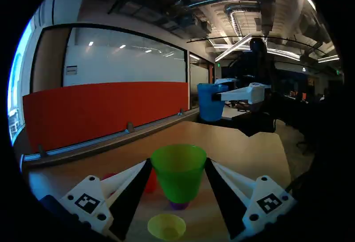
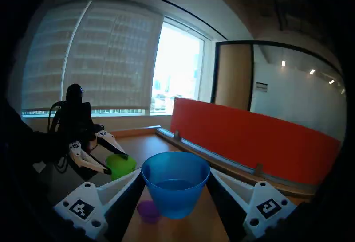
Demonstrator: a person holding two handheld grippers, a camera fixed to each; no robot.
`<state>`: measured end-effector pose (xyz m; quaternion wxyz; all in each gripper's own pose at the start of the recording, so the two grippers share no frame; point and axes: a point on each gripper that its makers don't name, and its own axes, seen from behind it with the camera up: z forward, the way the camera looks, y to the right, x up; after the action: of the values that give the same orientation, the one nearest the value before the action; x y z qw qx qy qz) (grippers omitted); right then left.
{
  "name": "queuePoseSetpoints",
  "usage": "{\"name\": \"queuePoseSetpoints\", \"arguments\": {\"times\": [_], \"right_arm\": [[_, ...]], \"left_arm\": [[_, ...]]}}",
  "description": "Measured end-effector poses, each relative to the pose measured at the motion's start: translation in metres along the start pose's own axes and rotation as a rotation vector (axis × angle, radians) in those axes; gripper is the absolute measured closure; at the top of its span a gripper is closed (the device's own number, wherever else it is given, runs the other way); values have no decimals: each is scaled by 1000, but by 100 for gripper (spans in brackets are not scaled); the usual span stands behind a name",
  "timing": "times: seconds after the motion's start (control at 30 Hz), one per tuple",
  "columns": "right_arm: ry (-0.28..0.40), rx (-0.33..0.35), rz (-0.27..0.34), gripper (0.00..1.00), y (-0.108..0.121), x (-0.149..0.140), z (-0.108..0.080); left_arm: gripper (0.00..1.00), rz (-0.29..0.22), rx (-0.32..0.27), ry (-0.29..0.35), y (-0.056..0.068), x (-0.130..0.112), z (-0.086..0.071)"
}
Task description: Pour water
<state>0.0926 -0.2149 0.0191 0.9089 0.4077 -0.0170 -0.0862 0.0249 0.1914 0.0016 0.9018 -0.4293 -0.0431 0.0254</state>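
Note:
My left gripper (image 1: 178, 171) is shut on a green cup (image 1: 179, 175), held upright above the wooden table (image 1: 239, 146). Farther off in the left gripper view, the right gripper (image 1: 222, 95) holds a blue cup (image 1: 209, 101) in the air. In the right gripper view, my right gripper (image 2: 175, 184) is shut on that blue cup (image 2: 175, 182), upright, with water in it. The left gripper (image 2: 113, 160) with the green cup (image 2: 120, 165) shows at the left, lower and apart from the blue cup.
On the table below the green cup lie a yellow cup (image 1: 166, 226), a purple cup (image 1: 179, 205) and a red cup (image 1: 151, 182). The purple cup (image 2: 148, 211) sits under the blue cup. A red partition (image 1: 106, 109) lines the table's far edge.

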Motion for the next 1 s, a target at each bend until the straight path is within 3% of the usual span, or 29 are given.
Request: {"name": "queuePoseSetpoints", "arguments": {"times": [1.0], "right_arm": [[34, 57, -224, 9, -24, 33, 38]], "left_arm": [[13, -14, -43, 10, 19, -8, -6]]}}
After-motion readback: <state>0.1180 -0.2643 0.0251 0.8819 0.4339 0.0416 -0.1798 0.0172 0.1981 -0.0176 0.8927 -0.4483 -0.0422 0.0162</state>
